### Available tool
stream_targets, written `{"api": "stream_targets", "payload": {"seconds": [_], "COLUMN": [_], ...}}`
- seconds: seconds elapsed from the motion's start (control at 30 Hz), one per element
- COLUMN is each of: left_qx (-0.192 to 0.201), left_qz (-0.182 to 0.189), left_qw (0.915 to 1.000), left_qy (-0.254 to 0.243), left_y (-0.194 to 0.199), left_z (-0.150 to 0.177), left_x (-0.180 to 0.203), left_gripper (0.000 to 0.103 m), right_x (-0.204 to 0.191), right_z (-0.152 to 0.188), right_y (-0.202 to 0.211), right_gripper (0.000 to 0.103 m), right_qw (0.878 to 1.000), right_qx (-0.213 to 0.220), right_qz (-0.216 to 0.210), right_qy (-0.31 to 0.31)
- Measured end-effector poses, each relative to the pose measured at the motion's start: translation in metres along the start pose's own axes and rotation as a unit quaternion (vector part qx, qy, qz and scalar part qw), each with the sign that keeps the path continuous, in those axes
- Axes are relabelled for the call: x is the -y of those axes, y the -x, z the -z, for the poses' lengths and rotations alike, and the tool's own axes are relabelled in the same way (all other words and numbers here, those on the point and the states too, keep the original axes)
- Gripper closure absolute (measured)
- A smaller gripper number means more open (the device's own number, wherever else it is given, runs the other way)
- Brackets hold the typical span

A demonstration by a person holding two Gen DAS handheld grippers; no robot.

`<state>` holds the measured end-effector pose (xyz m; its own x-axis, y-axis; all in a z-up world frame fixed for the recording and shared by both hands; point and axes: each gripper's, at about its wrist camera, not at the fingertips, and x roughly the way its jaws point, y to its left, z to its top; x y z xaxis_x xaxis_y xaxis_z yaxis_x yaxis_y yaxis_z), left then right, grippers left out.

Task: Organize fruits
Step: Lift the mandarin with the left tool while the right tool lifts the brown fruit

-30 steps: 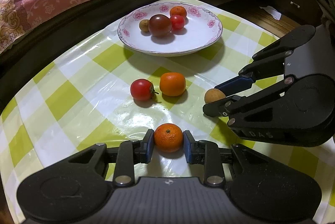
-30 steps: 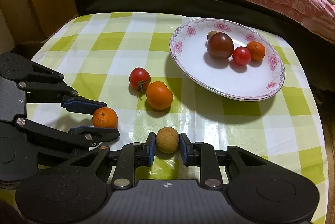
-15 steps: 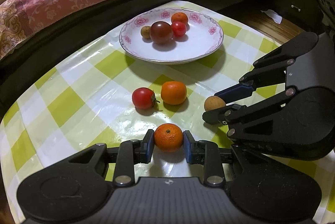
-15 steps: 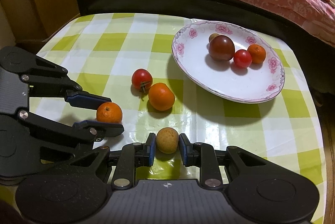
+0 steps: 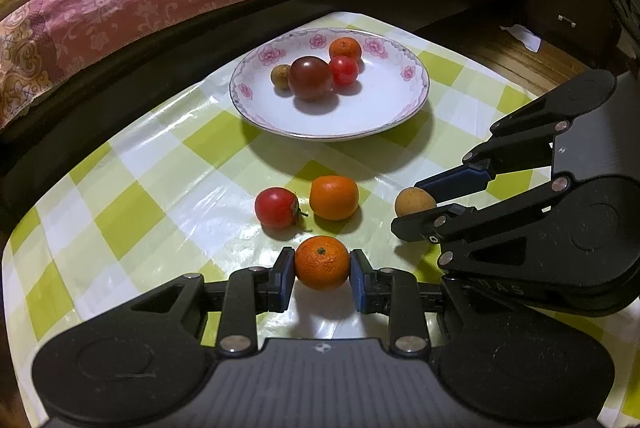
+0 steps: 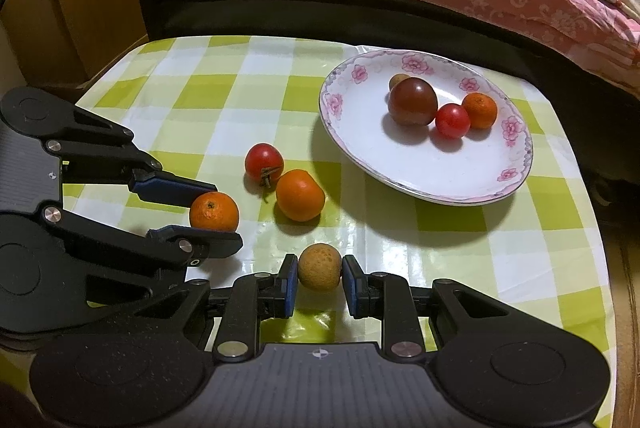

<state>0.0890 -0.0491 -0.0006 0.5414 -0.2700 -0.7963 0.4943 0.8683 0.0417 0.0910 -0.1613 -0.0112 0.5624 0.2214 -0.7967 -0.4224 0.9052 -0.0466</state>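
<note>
Step in hand: transfer to white floral-rimmed plate. Your left gripper is clamped on a small orange mandarin; right gripper is clamped on a small tan round fruit, both just above the checked tablecloth. Next: carry both over the plate rim, lower, then release.

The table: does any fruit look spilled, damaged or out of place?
Nothing is spilled or damaged. Only a tomato and an orange fruit lie loose on the cloth, outside the plate.
</note>
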Motion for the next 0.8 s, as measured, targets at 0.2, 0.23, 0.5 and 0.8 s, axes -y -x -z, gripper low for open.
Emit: {"api": "stream_targets", "payload": {"seconds": [0.2, 0.23, 0.5, 0.8], "left_qx": [0.007, 0.009, 0.019, 0.028], "left_qz": [-0.003, -0.003, -0.008, -0.012], "left_qw": [1.0000, 1.0000, 0.9998, 0.9995], "left_qy": [0.000, 0.000, -0.001, -0.004], "left_y": [0.002, 0.002, 0.003, 0.003], "left_z": [-0.005, -0.005, -0.013, -0.024], "left_x": [0.000, 0.000, 0.000, 0.004], "left_gripper": [0.067, 0.067, 0.067, 0.067], "right_x": [0.001, 0.001, 0.008, 0.016], "right_z": [-0.002, -0.002, -0.009, -0.013], "right_y": [0.003, 0.003, 0.008, 0.012], "right_gripper": [0.082, 0.082, 0.082, 0.081], "right_qw": [1.000, 1.000, 1.000, 0.999], "right_qx": [0.007, 0.008, 0.018, 0.028], "right_qz": [0.006, 0.007, 0.017, 0.029], "right_qy": [-0.004, -0.005, -0.012, -0.022]}}
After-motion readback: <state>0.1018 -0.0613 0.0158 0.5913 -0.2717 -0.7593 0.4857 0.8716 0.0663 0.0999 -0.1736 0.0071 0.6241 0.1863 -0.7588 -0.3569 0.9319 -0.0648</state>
